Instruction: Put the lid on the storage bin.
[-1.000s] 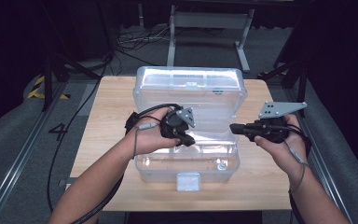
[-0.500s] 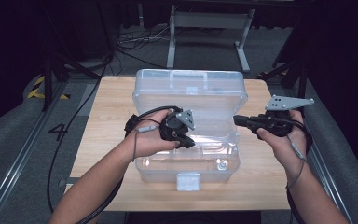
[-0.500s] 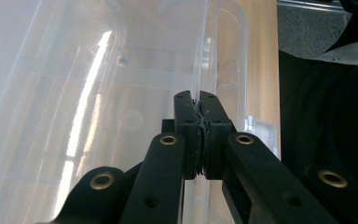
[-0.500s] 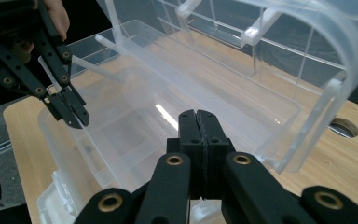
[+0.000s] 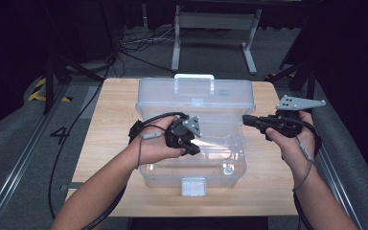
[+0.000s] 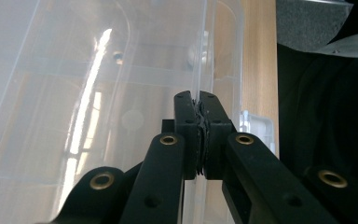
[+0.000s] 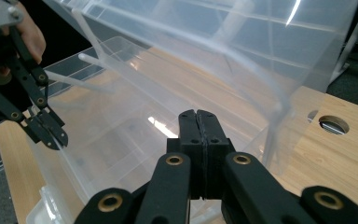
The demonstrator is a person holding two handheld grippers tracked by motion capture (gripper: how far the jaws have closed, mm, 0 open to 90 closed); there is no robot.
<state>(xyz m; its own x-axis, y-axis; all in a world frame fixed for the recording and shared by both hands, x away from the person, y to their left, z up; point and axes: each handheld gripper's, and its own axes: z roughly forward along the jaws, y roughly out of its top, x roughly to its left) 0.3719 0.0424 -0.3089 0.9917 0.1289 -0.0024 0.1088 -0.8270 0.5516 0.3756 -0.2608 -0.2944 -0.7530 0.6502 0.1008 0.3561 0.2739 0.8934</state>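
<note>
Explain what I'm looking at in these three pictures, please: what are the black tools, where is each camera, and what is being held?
A person stands at a wooden table with a hand-held two-jaw gripper in each hand. One camera looks down from above; the other two ride on the grippers and look along their black jaws. On the table sits a clear plastic box with its lid raised. The left gripper is shut on the lid's thin edge, seen close up in its own view. The right gripper is shut with nothing between its jaws, beside the box's right side.
</note>
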